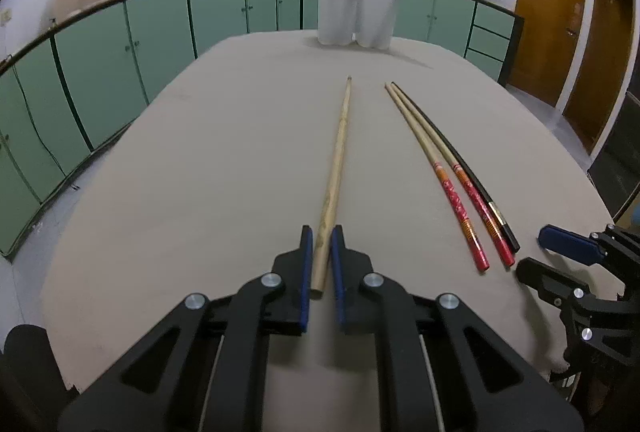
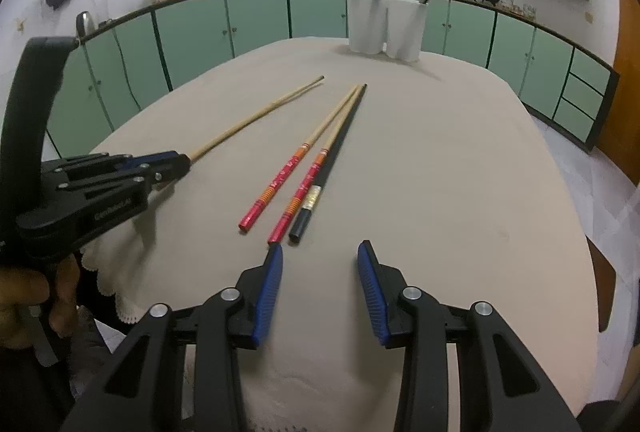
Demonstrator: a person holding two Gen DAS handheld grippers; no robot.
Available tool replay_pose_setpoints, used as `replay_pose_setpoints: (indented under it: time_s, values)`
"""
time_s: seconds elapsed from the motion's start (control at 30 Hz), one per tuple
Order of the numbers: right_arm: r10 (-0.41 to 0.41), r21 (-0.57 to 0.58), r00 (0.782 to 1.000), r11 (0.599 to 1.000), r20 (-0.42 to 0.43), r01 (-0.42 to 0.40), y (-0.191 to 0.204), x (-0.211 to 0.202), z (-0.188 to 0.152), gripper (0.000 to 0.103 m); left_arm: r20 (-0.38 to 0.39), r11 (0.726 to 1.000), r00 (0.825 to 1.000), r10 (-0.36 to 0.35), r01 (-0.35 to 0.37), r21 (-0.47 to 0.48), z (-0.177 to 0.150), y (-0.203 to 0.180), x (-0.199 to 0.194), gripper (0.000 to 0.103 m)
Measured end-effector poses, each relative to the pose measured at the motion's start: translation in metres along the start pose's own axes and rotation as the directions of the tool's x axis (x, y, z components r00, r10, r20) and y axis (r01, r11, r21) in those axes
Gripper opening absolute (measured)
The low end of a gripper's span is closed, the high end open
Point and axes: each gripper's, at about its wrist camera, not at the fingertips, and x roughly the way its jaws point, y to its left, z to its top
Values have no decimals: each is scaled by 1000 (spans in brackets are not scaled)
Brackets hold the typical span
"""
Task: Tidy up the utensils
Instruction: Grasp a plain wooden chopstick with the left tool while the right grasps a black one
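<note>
The left gripper (image 1: 320,244) has its jaws clenched on the thick end of a long plain wooden chopstick (image 1: 340,148). The very end of that stick is hidden between the blue pads. In the right wrist view the left gripper (image 2: 182,160) shows from the side, and there the stick (image 2: 256,118) pokes out of it and lies flat along the bench. A bit of a hand (image 2: 28,292) holding the gripper's handle shows at the left edge, mostly cut off.

The right gripper (image 2: 320,252) has its jaws released, with nothing between them. They hang just in front of the ends of two red-handled wooden chopsticks (image 2: 298,160) and one thin black chopstick (image 2: 340,140). These three lie side by side on the bench, and the black one touches the red one next to it. In the left wrist view only the tips of the right gripper (image 1: 536,252) show at the right edge.

At the far end of the bench stands a white holder with two round cups (image 2: 384,28). A few chopsticks stick up out of it, but what is down inside is hidden.

The bench (image 2: 460,172) has a plain beige cloth on it with a lacy edge. Behind it are green cupboard doors (image 1: 160,28), a sink tap, pots and a brown wooden door (image 1: 548,12).
</note>
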Motion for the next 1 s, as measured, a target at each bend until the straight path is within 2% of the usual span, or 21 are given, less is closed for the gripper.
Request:
replay_pose_setpoints:
  time_s: [0.1, 0.2, 0.37, 0.43, 0.53, 0.6, 0.67, 0.8, 0.87, 1.0]
  values:
    - [-9, -2, 1000, 1000, 11, 9, 2, 4, 3, 38, 5, 1000, 1000, 3, -3, 8, 0, -2, -1, 13]
    - [-13, 12, 1000, 1000, 17, 13, 0, 8, 7, 31, 4, 1000, 1000, -9, 9, 18, -1, -2, -4, 21]
    - [-41, 38, 999, 998, 24, 40, -8, 9, 8, 13, -9, 1000, 1000, -5, 5, 19, -2, 3, -6, 32]
    - [-68, 56, 997, 996, 24, 66, -15, 9, 8, 7, -20, 1000, 1000, 1, -1, 21, -2, 5, -6, 32]
    - [-104, 122, 994, 987, 19, 101, -34, 6, 5, 7, -29, 1000, 1000, -9, 10, 27, -3, 5, -6, 30]
    - [-102, 157, 995, 983, 12, 98, -43, 3, 3, 7, -33, 999, 999, -28, 28, 26, -3, 5, -7, 19]
    - [-87, 167, 996, 982, 6, 85, -43, 1, 2, 7, -32, 999, 999, -33, 35, 37, -3, 1, -6, 14]
    - [-72, 113, 997, 991, 19, 70, -34, 2, 6, 7, -30, 998, 999, -40, 41, 51, -4, -3, -6, 14]
    - [-62, 126, 998, 990, 16, 59, -36, 4, 7, 10, -28, 998, 999, -36, 37, 44, -4, -1, -5, 17]
    - [-64, 115, 998, 992, 27, 61, -33, 8, 6, 11, -12, 998, 999, -30, 31, 50, -4, -3, -3, 16]
